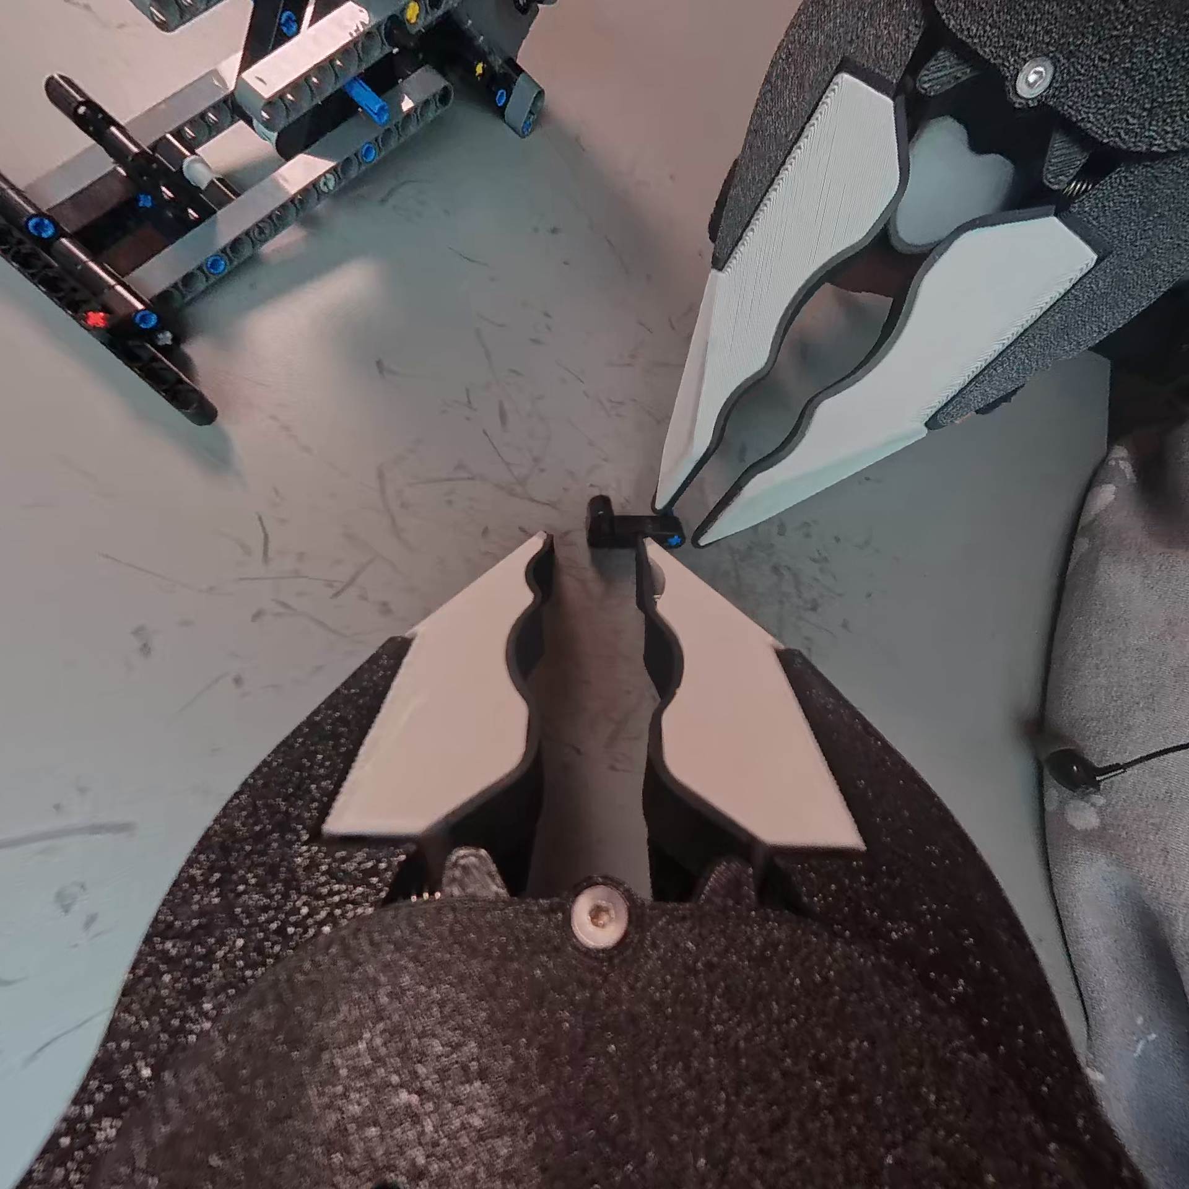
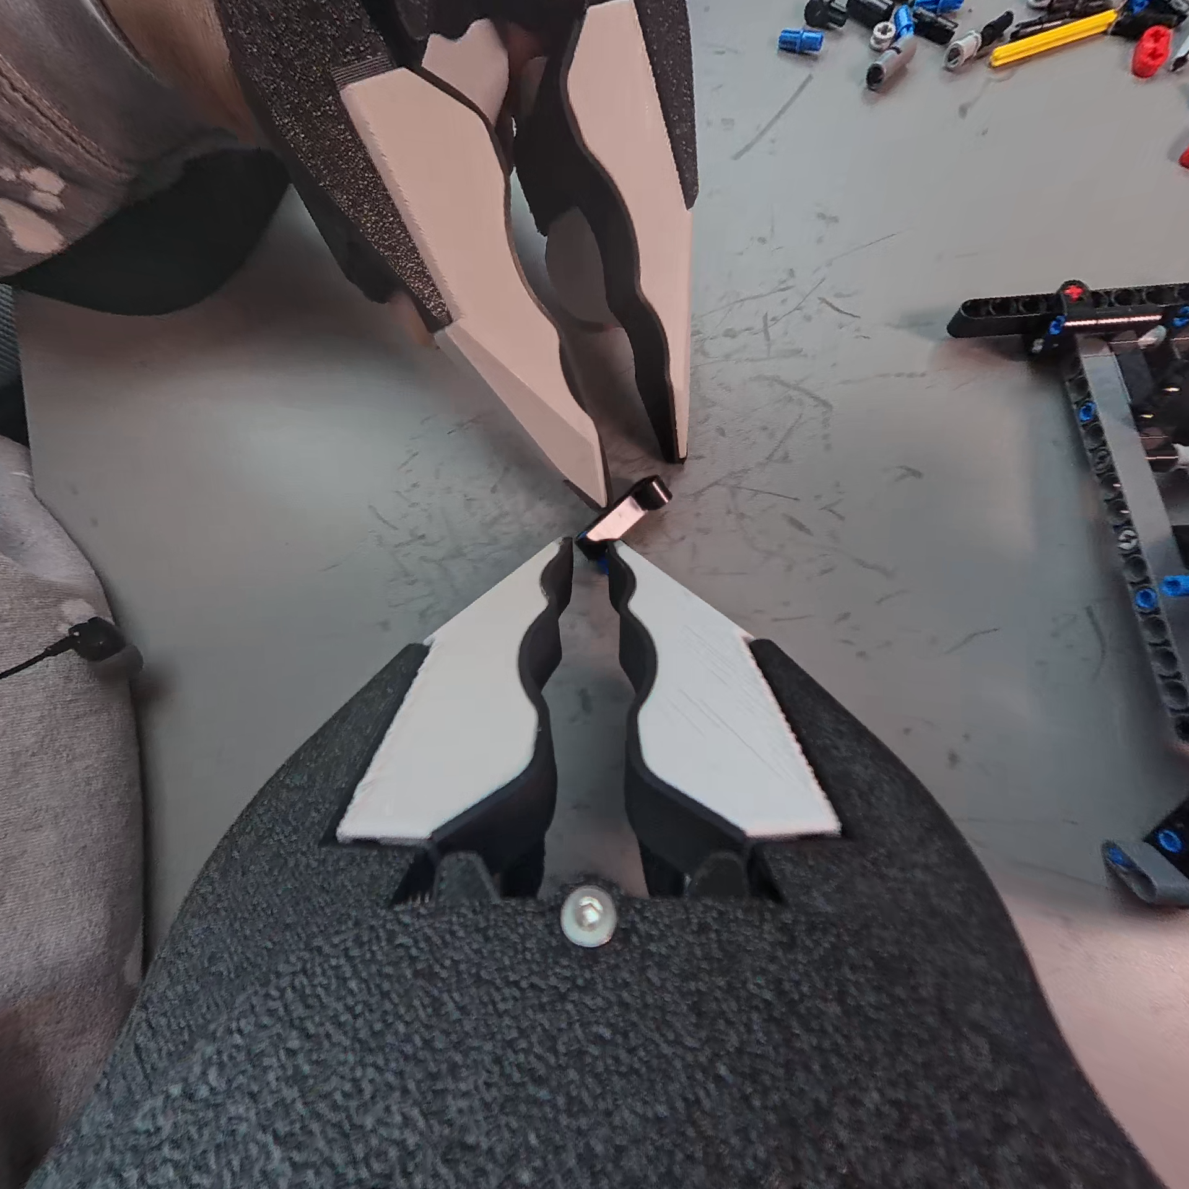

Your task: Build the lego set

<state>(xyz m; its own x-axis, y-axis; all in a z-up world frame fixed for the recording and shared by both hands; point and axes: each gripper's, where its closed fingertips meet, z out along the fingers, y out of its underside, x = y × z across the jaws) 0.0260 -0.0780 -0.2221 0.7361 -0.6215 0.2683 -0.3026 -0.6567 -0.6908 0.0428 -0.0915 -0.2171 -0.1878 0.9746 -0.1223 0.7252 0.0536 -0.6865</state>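
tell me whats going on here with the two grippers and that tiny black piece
A person is building a lego set with a handheld gripper in each hand. Both meet at one small black piece with a blue pin at one end, low over the scratched grey table. The right gripper has its fingers closed around the blue-pin end. The left gripper is open, fingers straddling the other end. The half-built frame sits off to the side, loose parts farther away.

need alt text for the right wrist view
The right gripper pinches one end of a small black lego piece just above a scratched grey table, with the open left gripper reaching in from above. A half-built frame sits right, loose parts top right.
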